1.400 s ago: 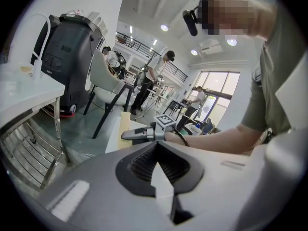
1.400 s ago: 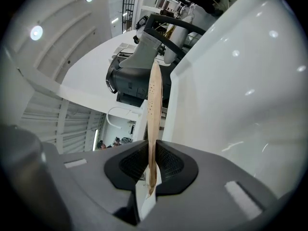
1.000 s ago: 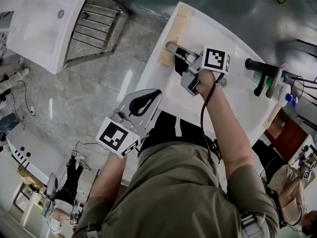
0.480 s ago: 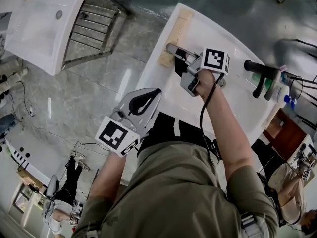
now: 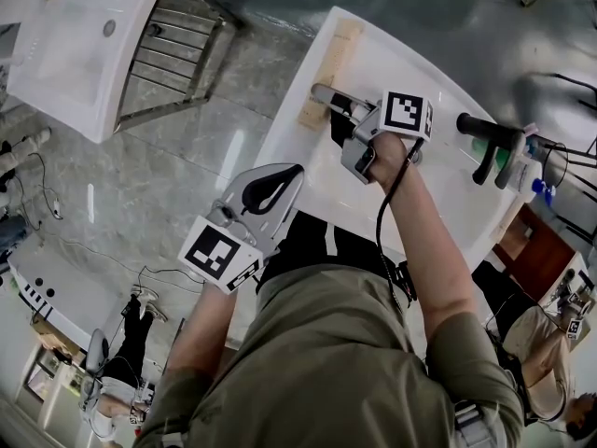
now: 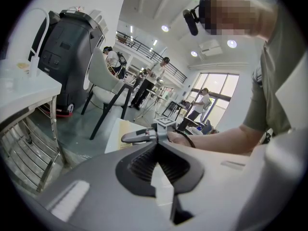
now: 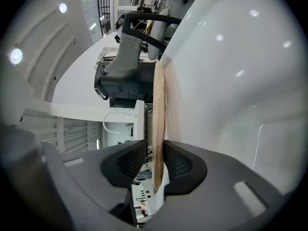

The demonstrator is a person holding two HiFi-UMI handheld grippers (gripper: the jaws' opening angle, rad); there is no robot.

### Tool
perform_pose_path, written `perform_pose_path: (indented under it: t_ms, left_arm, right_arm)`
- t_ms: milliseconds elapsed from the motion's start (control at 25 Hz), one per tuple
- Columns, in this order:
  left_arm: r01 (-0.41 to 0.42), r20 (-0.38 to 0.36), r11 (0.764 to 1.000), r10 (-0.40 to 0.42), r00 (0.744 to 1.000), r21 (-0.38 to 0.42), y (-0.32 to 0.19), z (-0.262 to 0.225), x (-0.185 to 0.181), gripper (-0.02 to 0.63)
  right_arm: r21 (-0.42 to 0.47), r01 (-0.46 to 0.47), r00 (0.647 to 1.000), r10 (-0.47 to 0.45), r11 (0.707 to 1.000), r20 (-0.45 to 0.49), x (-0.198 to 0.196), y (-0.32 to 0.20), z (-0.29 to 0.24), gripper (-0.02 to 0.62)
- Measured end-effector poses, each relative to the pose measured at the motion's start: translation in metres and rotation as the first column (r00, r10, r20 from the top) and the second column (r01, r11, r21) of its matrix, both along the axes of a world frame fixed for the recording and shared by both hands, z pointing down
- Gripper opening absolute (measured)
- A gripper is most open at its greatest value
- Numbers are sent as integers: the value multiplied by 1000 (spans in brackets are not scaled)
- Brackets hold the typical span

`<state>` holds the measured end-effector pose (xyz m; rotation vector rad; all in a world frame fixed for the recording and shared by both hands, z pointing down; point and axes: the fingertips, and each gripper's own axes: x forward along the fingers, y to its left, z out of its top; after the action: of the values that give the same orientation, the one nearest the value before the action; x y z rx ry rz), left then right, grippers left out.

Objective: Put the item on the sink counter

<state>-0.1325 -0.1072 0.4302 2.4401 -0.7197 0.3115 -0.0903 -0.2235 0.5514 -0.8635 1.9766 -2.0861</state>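
A thin pale wooden board (image 5: 328, 73) lies along the left edge of the white sink counter (image 5: 401, 49). My right gripper (image 5: 323, 95) reaches over the counter with its jaws around the board's near end. In the right gripper view the board (image 7: 159, 100) stands edge-on between the dark pads (image 7: 130, 160). The jaws are opening, and a thin gap shows beside the board. My left gripper (image 5: 295, 172) hangs off the counter's near edge, shut and empty. Its pads (image 6: 144, 162) meet at the tips.
A black faucet (image 5: 489, 136) and some bottles (image 5: 524, 161) stand at the counter's right end. A metal rack (image 5: 173, 49) and another white basin (image 5: 65, 35) are on the floor to the left. People and chairs (image 6: 110, 81) are farther off in the room.
Almost nothing has moved. Both grippers and the board stay where they were; the view has only shifted slightly.
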Motion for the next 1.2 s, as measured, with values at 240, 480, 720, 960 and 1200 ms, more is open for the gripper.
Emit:
perform_pose_path:
  t_ms: [240, 480, 720, 960, 1200]
  left_arm:
    - [0, -3, 1000, 0, 1000, 8, 1, -3, 2, 6]
    - [3, -2, 1000, -3, 1000, 13, 3, -6, 2, 6]
    - [2, -7, 1000, -2, 1000, 21, 3, -10, 4, 6]
    - [0, -9, 1000, 0, 1000, 30, 6, -13, 5, 6]
    - [-3, -10, 999, 4, 1000, 38, 8, -17, 5, 6]
  right_arm:
    - [-5, -11, 1000, 11, 1000, -22, 3, 0, -1, 114]
    - [-26, -17, 999, 16, 1000, -50, 2, 2, -1, 140]
    - [-20, -8, 999, 7, 1000, -52, 0, 4, -10, 193]
    - [15, -9, 998, 10, 1000, -65, 1, 4, -18, 235]
    - [4, -36, 996, 36, 999, -82, 12, 8, -16, 235]
